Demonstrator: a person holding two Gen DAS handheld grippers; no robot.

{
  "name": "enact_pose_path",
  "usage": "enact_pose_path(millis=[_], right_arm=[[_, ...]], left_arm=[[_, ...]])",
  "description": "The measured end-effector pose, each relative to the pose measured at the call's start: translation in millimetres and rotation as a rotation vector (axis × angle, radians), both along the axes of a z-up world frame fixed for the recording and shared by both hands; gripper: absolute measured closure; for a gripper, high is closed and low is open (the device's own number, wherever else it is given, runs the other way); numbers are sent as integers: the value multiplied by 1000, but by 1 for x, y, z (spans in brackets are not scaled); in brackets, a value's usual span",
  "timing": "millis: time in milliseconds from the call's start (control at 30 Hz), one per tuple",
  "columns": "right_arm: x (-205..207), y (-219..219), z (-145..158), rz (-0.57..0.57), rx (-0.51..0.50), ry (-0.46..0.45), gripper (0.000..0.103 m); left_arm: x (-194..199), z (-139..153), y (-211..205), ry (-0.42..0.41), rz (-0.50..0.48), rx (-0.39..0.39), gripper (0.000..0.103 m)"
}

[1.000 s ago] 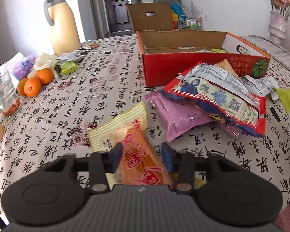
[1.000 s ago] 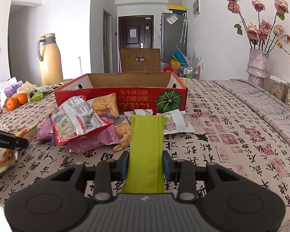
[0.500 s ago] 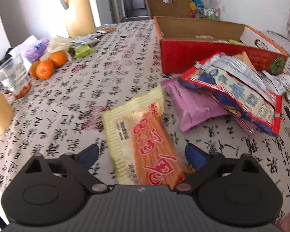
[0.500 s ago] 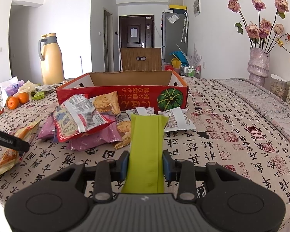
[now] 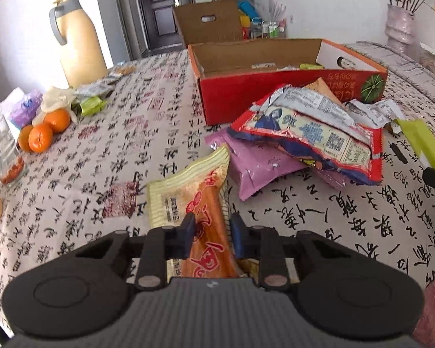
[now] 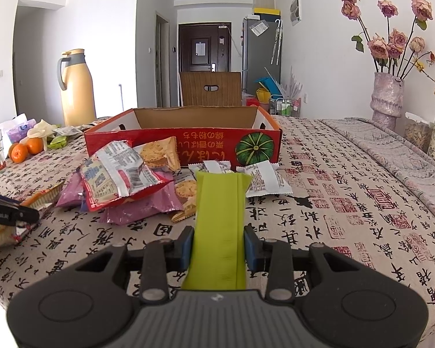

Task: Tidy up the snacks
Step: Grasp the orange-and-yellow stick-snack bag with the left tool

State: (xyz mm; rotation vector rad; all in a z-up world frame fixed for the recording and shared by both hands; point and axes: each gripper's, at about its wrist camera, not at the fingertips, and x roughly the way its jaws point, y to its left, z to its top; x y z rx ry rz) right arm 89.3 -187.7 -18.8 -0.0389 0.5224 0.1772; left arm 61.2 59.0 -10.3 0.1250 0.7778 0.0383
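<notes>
My left gripper [image 5: 210, 232] is shut on an orange and yellow snack packet [image 5: 188, 191] and holds it above the tablecloth. My right gripper [image 6: 219, 246] is shut on a long green snack packet [image 6: 220, 211], which also shows at the right edge of the left wrist view [image 5: 423, 142]. A red cardboard box [image 5: 290, 87] stands open behind a pile of snacks: a red and blue packet [image 5: 310, 139] on a purple packet [image 5: 255, 165]. The box [image 6: 182, 142] shows straight ahead in the right wrist view, with small white packets [image 6: 264, 178] before it.
A yellow thermos jug [image 5: 78, 40], oranges [image 5: 43, 133], a glass [image 5: 3, 156] and small wrappers stand at the table's left. A vase of roses [image 6: 387, 98] stands at the right. A brown chair back [image 6: 210, 88] is beyond the box.
My left gripper opened half a second ago and has shut again on the orange packet. My right gripper has held still with the green packet.
</notes>
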Motion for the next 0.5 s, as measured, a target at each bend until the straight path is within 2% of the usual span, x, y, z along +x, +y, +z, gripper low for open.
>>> enact_pose_path(millis=[33, 67, 233, 367, 500], right_arm=[[0, 0, 0, 1, -1, -1, 68], [-1, 1, 1, 1, -2, -2, 68], [-1, 1, 3, 0, -3, -11, 68], [-1, 1, 5, -2, -3, -17, 68], [-2, 1, 7, 0, -2, -24, 68]], left_arm=[[-1, 1, -2, -11, -7, 10, 83], [-2, 3, -2, -19, -11, 16, 90], [-6, 8, -6, -48, -26, 27, 92], [-9, 15, -6, -77, -28, 23, 101], [-10, 21, -4, -98, -23, 17, 100]])
